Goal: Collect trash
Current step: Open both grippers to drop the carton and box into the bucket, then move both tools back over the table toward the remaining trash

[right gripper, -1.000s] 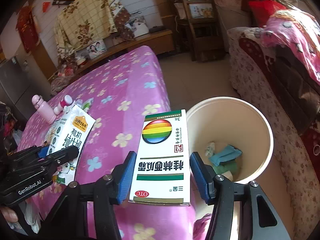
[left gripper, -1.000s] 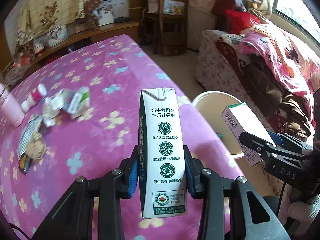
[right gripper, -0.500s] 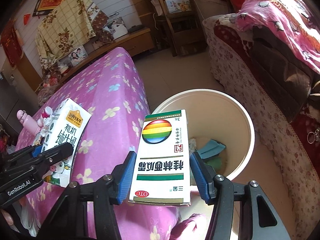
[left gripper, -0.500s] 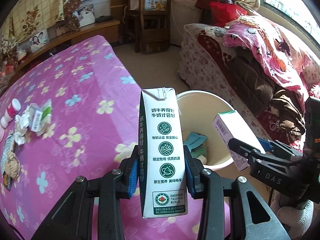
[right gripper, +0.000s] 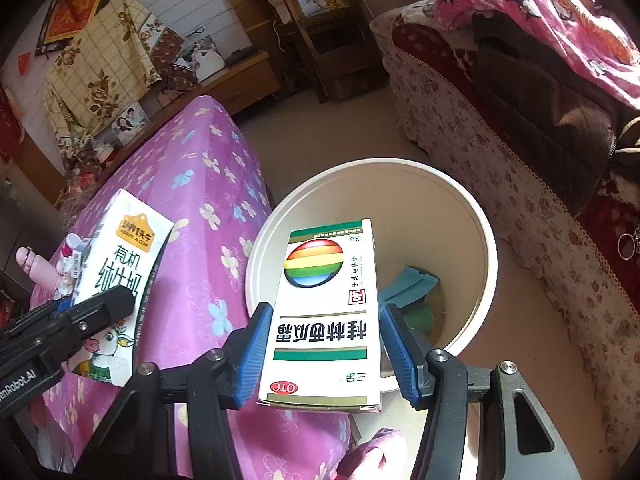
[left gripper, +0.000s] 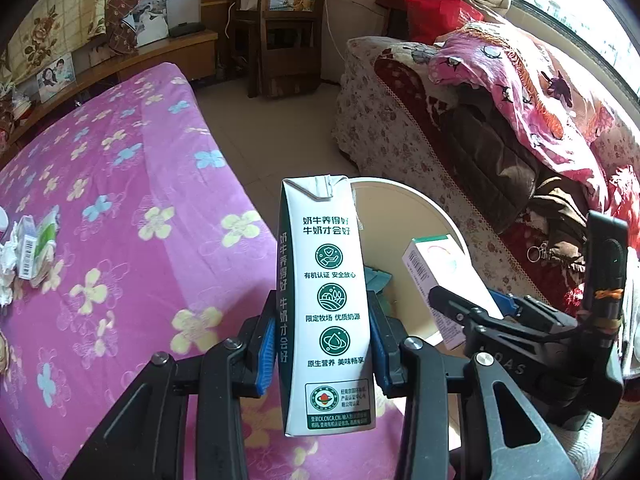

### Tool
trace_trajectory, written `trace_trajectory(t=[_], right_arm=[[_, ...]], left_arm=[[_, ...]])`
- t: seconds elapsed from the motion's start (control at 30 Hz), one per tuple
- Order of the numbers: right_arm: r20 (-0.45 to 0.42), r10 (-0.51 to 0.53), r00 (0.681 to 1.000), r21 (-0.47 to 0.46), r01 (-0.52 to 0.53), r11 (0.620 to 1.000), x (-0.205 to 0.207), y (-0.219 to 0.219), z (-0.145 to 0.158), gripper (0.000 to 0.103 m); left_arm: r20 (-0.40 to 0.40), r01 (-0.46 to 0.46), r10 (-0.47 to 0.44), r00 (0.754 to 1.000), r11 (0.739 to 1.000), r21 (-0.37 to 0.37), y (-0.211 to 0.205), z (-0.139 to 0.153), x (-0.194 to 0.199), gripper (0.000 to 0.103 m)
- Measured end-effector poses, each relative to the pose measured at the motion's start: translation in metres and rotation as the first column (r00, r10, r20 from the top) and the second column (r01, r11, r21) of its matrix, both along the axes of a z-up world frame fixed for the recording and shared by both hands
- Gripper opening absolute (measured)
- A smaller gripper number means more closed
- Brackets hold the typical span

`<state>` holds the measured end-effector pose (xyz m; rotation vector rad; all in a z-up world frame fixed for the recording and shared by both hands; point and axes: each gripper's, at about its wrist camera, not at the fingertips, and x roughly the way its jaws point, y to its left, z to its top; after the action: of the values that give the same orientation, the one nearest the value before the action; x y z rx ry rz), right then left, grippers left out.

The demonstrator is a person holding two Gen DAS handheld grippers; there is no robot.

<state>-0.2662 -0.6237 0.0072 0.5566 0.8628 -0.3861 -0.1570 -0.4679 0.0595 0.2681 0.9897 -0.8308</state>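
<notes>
I see my left black two-finger gripper (left gripper: 322, 344) as matte black angular linkage arms with round silver screw heads and ribbed blue pads on the fingers (left gripper: 267, 350). My right black two-finger gripper (right gripper: 326, 354) is built the same way. From the right camera, white "GenRobot.AI" lettering marks the left body; from the left camera, faint "DAS" lettering marks the right one.

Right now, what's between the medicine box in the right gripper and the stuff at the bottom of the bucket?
Nothing: in the right wrist view, medicine box hangs over bucket; only air above blue scraps.
</notes>
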Motion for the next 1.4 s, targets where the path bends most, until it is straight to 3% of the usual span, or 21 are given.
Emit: trace_trajectory(t=[0.23,0.37,0.83,1.4], right_arm=[[-0.002,-0.035,0.999,0.023,0.035,0.999,0.002,-0.010,-0.012,0.064],[0.000,-0.059,0.998,0.056,0.059,0.997,-0.002,-0.014,-0.017,0.069],[-0.005,-0.032,0.999,0.029,0.032,0.999,-0.003,0.002,-0.002,0.069],[0.037,0.098,0.995,-0.064,-0.095,0.993,0.017,0.075,0.028,0.069]], left_arm=[[-0.024,0.011,-0.011,1.000,1.000,-0.023,-0.008,-0.005,0.005,0.043],[-0.053,0.004,-0.006,0.999,0.999,-0.047,-0.004,-0.008,0.008,0.063],[-0.010,-0.021,0.021,1.000,0.999,-0.035,0.021,-0.004,0.007,0.063],[0.086,-0.146,0.148,0.985,0.989,-0.031,0.097,0.010,0.014,0.063]])
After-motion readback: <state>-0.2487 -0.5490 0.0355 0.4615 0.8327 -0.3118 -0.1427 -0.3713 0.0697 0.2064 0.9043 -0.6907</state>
